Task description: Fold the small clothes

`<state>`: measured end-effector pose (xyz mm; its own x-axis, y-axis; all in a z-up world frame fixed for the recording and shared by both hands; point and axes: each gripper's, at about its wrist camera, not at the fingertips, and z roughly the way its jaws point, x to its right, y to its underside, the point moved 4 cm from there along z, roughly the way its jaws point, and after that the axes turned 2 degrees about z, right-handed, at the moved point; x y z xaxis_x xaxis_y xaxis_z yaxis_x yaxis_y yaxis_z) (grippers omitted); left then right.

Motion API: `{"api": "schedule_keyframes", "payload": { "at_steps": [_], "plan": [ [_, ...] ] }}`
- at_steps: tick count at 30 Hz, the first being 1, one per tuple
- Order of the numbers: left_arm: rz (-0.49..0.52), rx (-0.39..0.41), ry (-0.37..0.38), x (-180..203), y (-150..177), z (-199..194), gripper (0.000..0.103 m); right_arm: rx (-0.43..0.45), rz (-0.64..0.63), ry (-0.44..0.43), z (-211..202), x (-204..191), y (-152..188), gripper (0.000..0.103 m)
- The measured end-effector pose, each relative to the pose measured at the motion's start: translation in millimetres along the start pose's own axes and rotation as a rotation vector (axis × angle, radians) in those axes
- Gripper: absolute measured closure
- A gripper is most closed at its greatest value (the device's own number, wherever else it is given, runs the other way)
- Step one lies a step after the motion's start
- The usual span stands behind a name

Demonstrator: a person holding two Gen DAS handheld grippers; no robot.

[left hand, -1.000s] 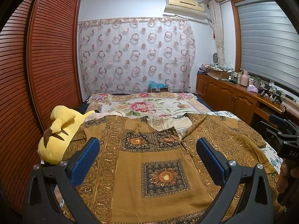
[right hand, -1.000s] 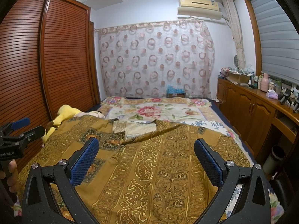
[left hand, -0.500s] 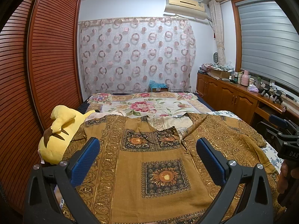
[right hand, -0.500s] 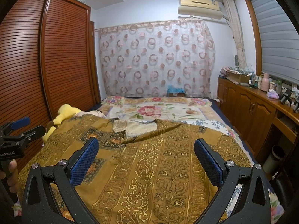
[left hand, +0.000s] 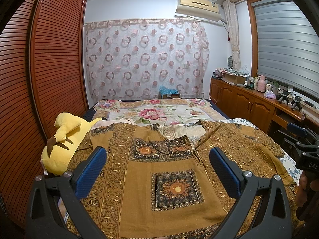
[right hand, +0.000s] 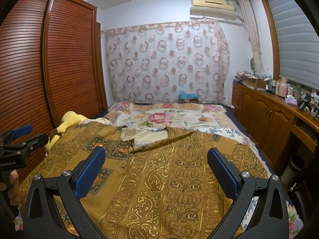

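- Yellow plush toy (left hand: 65, 145) touches the garment's left edge; in my judgement a fold drawn from that side could snag or drag it.
- Left gripper (left hand: 157, 171): fingers spread wide, empty, above the brown patterned shirt (left hand: 159, 179), which lies flat across the bed (left hand: 165, 113).
- Neckline (right hand: 147, 137) lies open and rumpled; an uneven fold is likely.
- Right gripper (right hand: 155, 171): fully parted, empty. Risk: pinching the bedding beneath too.
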<state>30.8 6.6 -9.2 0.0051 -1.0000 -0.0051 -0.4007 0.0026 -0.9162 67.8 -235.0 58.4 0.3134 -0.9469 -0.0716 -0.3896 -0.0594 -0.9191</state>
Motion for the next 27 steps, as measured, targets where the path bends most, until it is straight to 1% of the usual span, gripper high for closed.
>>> {"api": "schedule_keyframes", "payload": {
  "at_steps": [24,27],
  "plan": [
    [0.001,0.001,0.0,0.3,0.3,0.2,0.0,-0.001,0.0,-0.001,-1.9,1.1,-0.3,0.0],
    [0.004,-0.009,-0.006,-4.1,0.7,1.6,0.0,-0.014,-0.001,-0.015,1.7,-0.9,4.2,0.0]
  ]
}}
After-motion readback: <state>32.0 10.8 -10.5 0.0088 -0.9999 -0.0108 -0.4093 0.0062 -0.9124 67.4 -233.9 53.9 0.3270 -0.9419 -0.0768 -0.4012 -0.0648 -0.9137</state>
